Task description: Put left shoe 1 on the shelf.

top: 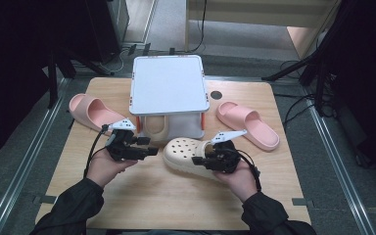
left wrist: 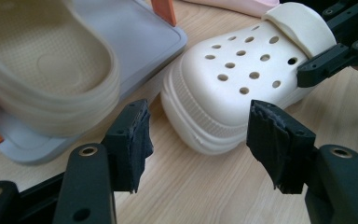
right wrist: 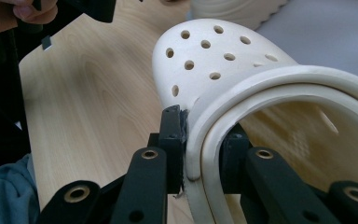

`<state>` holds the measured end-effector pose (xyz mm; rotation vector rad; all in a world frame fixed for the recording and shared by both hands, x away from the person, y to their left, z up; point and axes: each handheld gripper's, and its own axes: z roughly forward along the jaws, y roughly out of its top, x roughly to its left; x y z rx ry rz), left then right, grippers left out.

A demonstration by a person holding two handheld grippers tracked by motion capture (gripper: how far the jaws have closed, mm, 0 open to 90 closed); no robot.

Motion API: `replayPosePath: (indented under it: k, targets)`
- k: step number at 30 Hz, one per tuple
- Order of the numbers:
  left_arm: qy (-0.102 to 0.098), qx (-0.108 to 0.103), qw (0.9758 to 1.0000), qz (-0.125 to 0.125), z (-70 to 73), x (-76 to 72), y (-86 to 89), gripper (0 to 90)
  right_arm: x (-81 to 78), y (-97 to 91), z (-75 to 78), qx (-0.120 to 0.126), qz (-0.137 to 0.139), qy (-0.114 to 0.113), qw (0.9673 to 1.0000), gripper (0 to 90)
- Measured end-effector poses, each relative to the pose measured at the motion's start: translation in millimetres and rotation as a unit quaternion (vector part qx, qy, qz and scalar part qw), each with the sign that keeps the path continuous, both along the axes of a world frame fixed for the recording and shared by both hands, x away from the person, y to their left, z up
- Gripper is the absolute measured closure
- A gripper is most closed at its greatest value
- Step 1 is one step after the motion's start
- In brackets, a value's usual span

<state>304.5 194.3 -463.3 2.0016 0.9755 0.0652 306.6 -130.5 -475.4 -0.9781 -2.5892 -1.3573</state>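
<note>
Right gripper point(right wrist: 200, 140) pinching the cream clog point(top: 188, 152) by its heel rim, just in front of the grey shoe rack point(top: 169, 84). Left gripper point(left wrist: 198, 142) jaws spread, empty, left of the clog's toe.

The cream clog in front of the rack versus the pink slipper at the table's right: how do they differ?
The cream clog has a closed toe dotted with holes; the pink slipper is an open slide with one plain band. The clog's heel rim is pinched by the right gripper; the slipper lies untouched. The clog sits before the rack, the slipper beside it. Both rest sole-down on the table.
</note>
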Motion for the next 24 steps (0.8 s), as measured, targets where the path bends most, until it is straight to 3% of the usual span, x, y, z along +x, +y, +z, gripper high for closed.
replayPosePath:
  k: [6,12,16,20,24]
  targets:
    - [-0.002,0.006,0.9999,0.008,-1.2,-8.5,3.4,39.8,-0.7,19.8,-4.5,-0.002,0.02,-0.001,0.9998,76.7]
    - [0.007,0.005,0.9999,0.006,-3.8,-12.8,3.1,43.1,3.1,28.2,-14.4,-0.023,0.033,-0.001,0.9992,76.1]
    - [0.038,0.008,0.9992,-0.008,-5.8,-12.8,-0.3,57.5,2.9,27.4,-13.6,-0.023,0.045,-0.004,0.9987,68.5]
    - [0.035,0.011,0.9993,-0.011,-5.0,-13.9,-3.6,65.1,-0.3,22.0,-8.0,-0.022,0.049,-0.015,0.9985,60.3]
    - [0.026,0.012,0.9995,-0.008,-2.1,-16.1,-3.3,80.4,-3.0,6.9,1.9,-0.012,0.04,-0.025,0.9988,64.6]
